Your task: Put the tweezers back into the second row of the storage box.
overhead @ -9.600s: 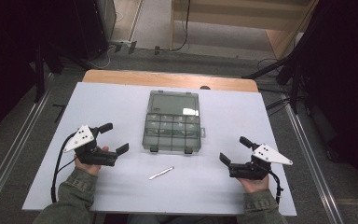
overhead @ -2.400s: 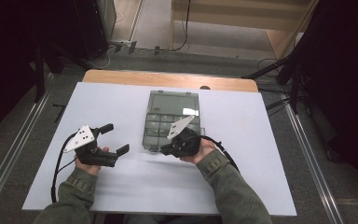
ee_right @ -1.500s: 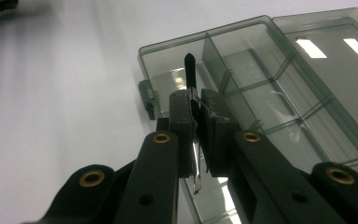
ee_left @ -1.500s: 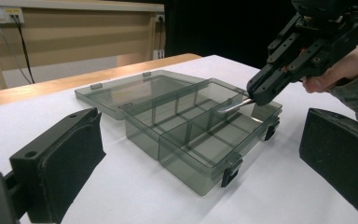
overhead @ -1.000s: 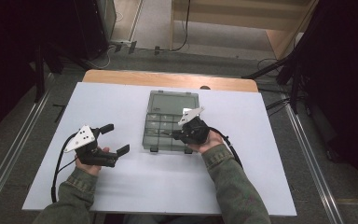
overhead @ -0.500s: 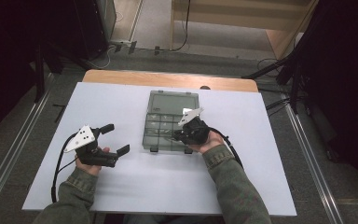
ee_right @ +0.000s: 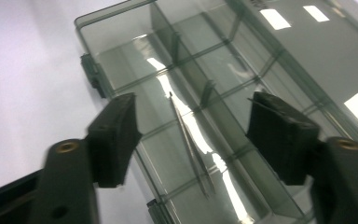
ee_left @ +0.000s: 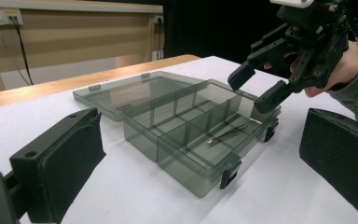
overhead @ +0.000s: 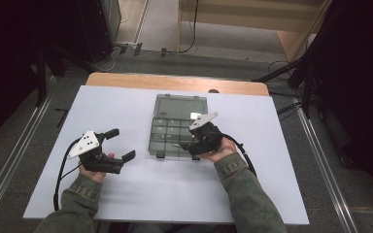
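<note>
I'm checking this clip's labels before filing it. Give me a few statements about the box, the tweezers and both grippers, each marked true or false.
1. The tweezers lie inside a compartment of the clear box. True.
2. The right gripper is shut on the tweezers. False: its jaws have just been opening and stand apart above the box, with the tweezers lying loose below them.
3. The box's lid is closed. False: it is folded back flat on the table.
4. The left gripper is open and holds nothing. True.
5. The left gripper rests on the box. False: it is off to the box's left, apart from it.
</note>
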The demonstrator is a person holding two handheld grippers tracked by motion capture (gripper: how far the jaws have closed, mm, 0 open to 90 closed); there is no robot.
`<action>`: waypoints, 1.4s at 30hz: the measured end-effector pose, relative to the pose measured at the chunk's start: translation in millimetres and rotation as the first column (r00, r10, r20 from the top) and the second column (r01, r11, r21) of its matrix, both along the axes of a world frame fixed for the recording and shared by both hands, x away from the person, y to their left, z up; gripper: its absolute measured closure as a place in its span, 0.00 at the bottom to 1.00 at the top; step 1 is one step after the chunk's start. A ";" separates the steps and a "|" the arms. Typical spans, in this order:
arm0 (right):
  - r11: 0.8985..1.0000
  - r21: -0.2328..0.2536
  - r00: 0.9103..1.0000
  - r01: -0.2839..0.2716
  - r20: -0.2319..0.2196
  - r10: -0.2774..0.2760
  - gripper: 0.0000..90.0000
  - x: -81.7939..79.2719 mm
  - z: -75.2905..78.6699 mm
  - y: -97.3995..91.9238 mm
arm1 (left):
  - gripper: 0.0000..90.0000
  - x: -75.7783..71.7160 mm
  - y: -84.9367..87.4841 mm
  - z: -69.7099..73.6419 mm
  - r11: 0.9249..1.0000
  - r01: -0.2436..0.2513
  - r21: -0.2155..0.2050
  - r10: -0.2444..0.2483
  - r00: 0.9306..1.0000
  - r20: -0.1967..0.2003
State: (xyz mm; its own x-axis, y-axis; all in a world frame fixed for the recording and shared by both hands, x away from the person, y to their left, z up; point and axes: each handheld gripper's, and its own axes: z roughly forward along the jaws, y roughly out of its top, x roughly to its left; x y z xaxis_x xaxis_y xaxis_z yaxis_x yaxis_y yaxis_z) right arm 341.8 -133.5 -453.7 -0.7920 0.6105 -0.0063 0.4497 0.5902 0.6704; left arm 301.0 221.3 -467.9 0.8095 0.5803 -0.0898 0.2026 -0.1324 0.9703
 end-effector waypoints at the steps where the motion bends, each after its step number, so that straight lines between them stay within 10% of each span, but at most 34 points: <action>1: 1.000 0.000 1.000 0.000 0.000 0.000 0.33 0.0 0.0 0.0 | 0.00 -0.1 -0.1 0.0 1.000 0.001 0.001 -0.001 1.000 -0.001; 10: 0.992 0.005 0.992 0.124 0.022 -0.124 0.00 -9.8 1.1 -11.4 | 0.00 -1.1 -0.5 0.2 1.000 -0.001 0.005 0.001 1.000 -0.002; 28: 0.958 0.127 0.961 0.257 0.067 -0.267 0.00 -42.3 5.0 -50.9 | 0.00 0.9 -1.4 -0.6 1.000 -0.006 -0.009 0.006 1.000 -0.003; 42: 0.900 0.258 0.924 0.352 0.058 -0.378 0.00 -65.6 -8.5 -87.8 | 0.00 1.8 -1.9 -1.3 1.000 -0.005 -0.005 0.005 1.000 -0.002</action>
State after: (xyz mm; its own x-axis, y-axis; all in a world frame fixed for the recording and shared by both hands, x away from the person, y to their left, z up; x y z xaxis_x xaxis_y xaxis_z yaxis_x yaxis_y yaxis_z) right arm 276.2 -221.3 -462.2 -0.5159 0.8501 0.1057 0.5230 0.2149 0.8248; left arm 302.8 219.4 -469.2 0.8062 0.5840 -0.0946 0.2057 -0.1268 0.9704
